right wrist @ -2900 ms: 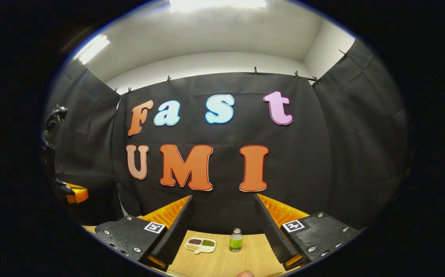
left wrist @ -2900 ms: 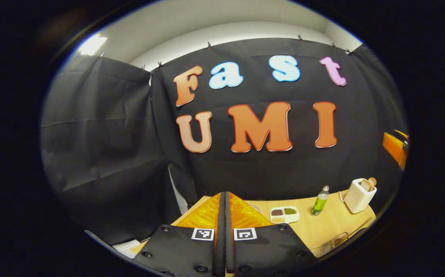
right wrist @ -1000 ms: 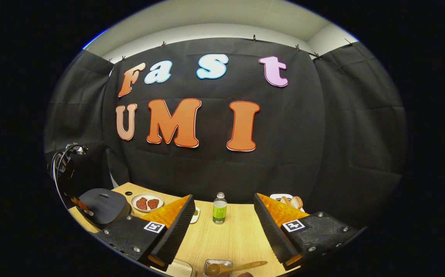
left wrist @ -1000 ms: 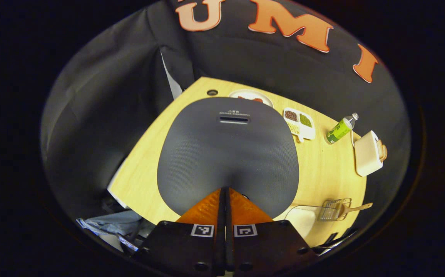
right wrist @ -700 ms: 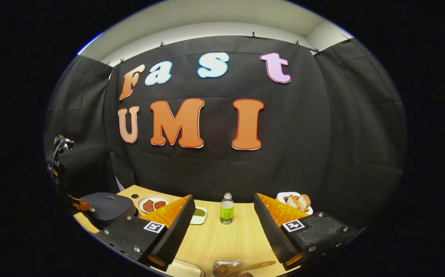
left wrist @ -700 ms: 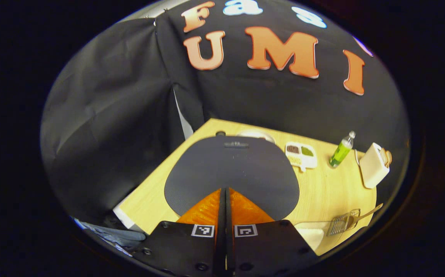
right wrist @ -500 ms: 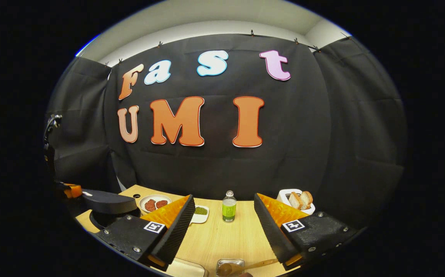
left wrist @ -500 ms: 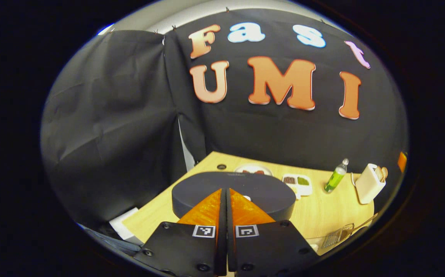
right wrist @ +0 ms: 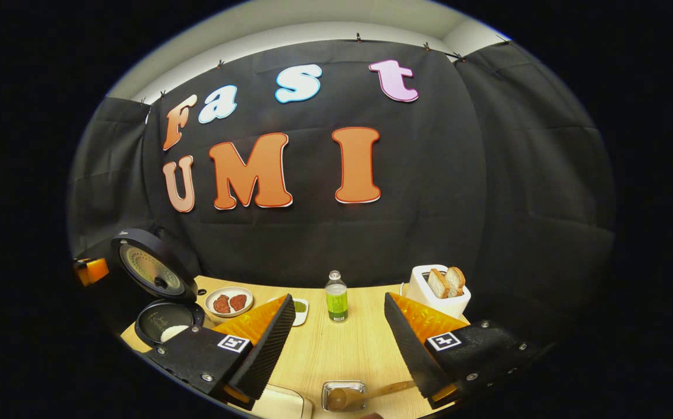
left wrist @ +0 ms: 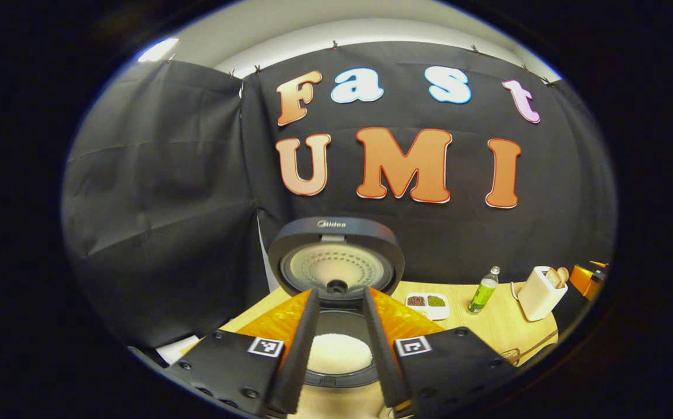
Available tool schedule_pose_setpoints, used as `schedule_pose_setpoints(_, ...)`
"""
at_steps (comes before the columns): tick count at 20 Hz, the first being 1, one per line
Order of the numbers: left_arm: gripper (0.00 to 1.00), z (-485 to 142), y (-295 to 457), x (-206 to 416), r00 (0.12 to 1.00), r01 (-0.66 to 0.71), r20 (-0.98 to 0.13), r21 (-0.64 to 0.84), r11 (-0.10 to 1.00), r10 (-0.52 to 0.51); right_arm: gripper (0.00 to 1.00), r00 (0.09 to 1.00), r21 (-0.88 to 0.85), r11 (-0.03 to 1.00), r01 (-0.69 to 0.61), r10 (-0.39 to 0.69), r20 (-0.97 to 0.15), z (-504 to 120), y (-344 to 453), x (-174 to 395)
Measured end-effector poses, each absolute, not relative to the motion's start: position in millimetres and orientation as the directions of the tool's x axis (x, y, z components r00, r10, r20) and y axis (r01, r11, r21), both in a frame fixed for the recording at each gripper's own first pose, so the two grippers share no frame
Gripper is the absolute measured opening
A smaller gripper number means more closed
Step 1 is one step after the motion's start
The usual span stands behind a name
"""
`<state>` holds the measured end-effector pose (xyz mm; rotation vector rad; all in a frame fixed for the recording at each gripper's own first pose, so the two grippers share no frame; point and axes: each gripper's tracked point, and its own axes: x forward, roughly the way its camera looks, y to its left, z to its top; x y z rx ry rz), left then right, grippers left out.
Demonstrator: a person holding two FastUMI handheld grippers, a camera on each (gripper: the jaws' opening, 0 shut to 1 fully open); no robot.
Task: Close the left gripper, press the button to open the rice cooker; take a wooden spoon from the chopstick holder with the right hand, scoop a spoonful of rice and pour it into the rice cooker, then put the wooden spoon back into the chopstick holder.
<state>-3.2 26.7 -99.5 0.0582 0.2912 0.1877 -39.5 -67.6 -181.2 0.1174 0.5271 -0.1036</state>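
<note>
The dark rice cooker [left wrist: 336, 256] stands open, its lid upright and white rice in its pot [left wrist: 336, 352]. My left gripper [left wrist: 340, 293] hovers open just before the pot, with nothing between its fingers. In the right gripper view the cooker [right wrist: 159, 291] is at the far left, with the left gripper [right wrist: 92, 270] behind it. My right gripper [right wrist: 337, 302] is open and empty above the table. Below it a wooden spoon [right wrist: 365, 396] lies in a small metal holder [right wrist: 343, 387], beside a pale rice box [right wrist: 281, 404].
On the wooden table [right wrist: 360, 349] stand a plate of meat [right wrist: 229, 302], a divided dish [right wrist: 300, 308], a green bottle [right wrist: 336, 302] and a white toaster with bread [right wrist: 438, 294]. Black cloth walls close off the back and sides.
The cooker lid has sprung from flat to upright. My left gripper has gone from shut to open and drawn back from the lid. The right gripper has tilted down a little.
</note>
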Motion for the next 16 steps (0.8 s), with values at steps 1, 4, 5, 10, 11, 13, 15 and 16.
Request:
schedule_pose_setpoints(1, 0.64, -95.3, 22.3, -4.0, 0.946, -0.162, -0.265, 0.109, 0.981, 0.186, 0.95, 0.853, 0.093, 0.987, 0.132, -0.065, -0.518, -186.0, -70.1, -41.9)
schedule_pose_setpoints(4, 0.78, -85.6, 5.0, -4.6, 0.962, -0.131, -0.221, 0.154, 0.979, 0.163, 0.95, 0.829, 0.129, 0.981, 0.145, -0.049, -0.558, -204.0, -73.6, -53.3)
schedule_pose_setpoints(5, 0.83, -83.7, 0.6, -4.3, 0.964, -0.126, -0.212, 0.163, 0.979, 0.160, 0.95, 0.818, 0.124, 0.980, 0.153, -0.055, -0.573, -212.0, -76.4, -56.9)
schedule_pose_setpoints(10, 1.00, -81.3, -11.7, -7.8, 0.970, -0.107, -0.195, 0.191, 0.976, 0.145, 0.95, 0.758, 0.127, 0.977, 0.172, -0.048, -0.651, -258.1, -81.5, -77.9)
schedule_pose_setpoints(11, 0.97, -79.0, -13.2, -7.8, 0.972, -0.107, -0.185, 0.194, 0.975, 0.143, 0.95, 0.744, 0.134, 0.974, 0.181, -0.047, -0.666, -267.5, -82.5, -83.0)
schedule_pose_setpoints(13, 0.90, -75.3, -16.8, -9.8, 0.974, -0.111, -0.172, 0.191, 0.975, 0.145, 0.94, 0.730, 0.135, 0.968, 0.210, -0.064, -0.680, -283.1, -88.9, -92.2)
schedule_pose_setpoints(15, 0.94, -76.7, -15.9, -13.7, 0.973, -0.114, -0.175, 0.197, 0.974, 0.150, 0.94, 0.737, 0.134, 0.959, 0.248, -0.097, -0.669, -292.3, -99.7, -94.1)
schedule_pose_setpoints(16, 0.96, -79.6, -16.8, -15.8, 0.972, -0.111, -0.182, 0.202, 0.973, 0.149, 0.94, 0.732, 0.147, 0.955, 0.258, -0.094, -0.674, -298.8, -100.6, -98.9)
